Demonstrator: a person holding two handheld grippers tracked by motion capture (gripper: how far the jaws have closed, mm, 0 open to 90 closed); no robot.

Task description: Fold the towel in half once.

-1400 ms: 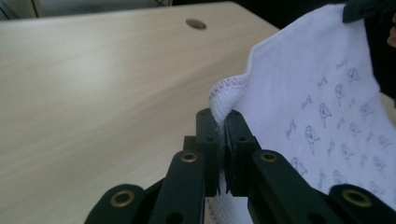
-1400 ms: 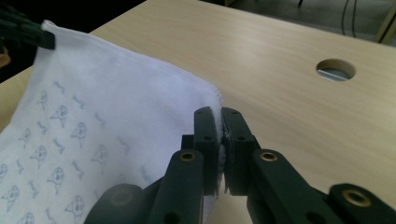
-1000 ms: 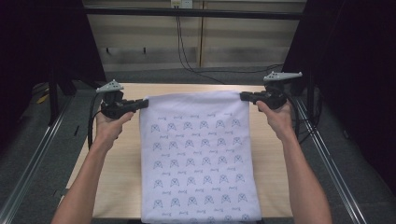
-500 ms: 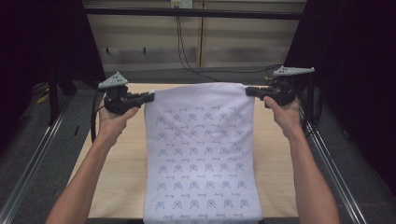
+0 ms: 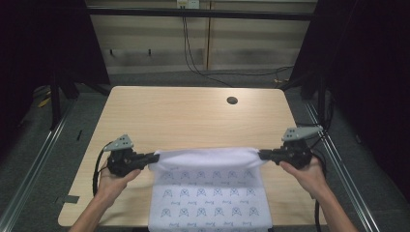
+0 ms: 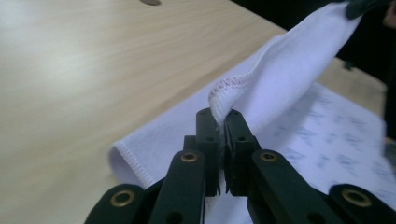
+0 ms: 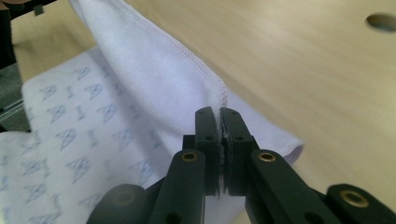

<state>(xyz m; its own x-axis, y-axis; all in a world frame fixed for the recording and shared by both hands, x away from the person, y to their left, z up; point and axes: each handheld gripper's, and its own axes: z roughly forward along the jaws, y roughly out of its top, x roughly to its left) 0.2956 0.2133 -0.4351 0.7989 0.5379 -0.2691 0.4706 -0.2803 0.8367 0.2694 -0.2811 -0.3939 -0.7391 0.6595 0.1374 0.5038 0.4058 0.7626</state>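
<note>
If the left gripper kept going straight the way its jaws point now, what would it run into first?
Apart from the white printed cloth it is shut on, the left gripper points across at the right gripper holding the opposite corner; that looks like the first obstacle, though depth is uncertain.

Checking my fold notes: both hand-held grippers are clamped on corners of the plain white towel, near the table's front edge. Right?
One slip: the towel is not plain; it bears a repeated blue pattern, as the high view shows. The left hand-held gripper and right hand-held gripper do clamp its corners.
</note>
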